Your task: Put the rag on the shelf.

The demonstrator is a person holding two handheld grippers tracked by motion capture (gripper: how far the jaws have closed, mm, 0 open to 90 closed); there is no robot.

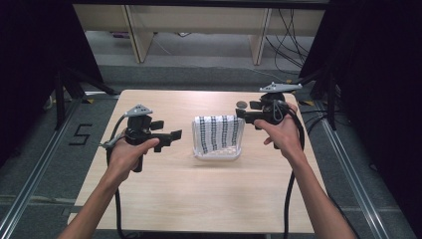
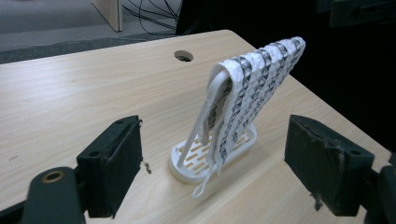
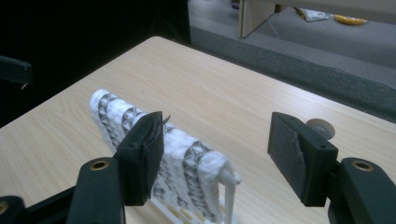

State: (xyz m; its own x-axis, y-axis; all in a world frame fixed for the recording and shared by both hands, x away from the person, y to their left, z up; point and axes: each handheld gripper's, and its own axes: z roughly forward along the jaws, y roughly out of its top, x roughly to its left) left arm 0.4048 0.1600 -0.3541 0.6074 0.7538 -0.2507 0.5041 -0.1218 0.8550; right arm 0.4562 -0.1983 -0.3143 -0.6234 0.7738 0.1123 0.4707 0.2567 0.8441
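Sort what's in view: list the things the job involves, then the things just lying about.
In the job:
- patterned cloth draped over the rack
- white rack
- left gripper, open
- right gripper, open

Lying about:
- round hole in the table
- cables on the floor
- wooden furniture behind

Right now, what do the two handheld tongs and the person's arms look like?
Both handheld tongs, left and right, are black with pistol-style handles. Each carries a grey three-cornered plate on top and trails a thick black cable. Their jaws are flat black blocks with worn pads. The forearms are bare, with no sleeves visible.
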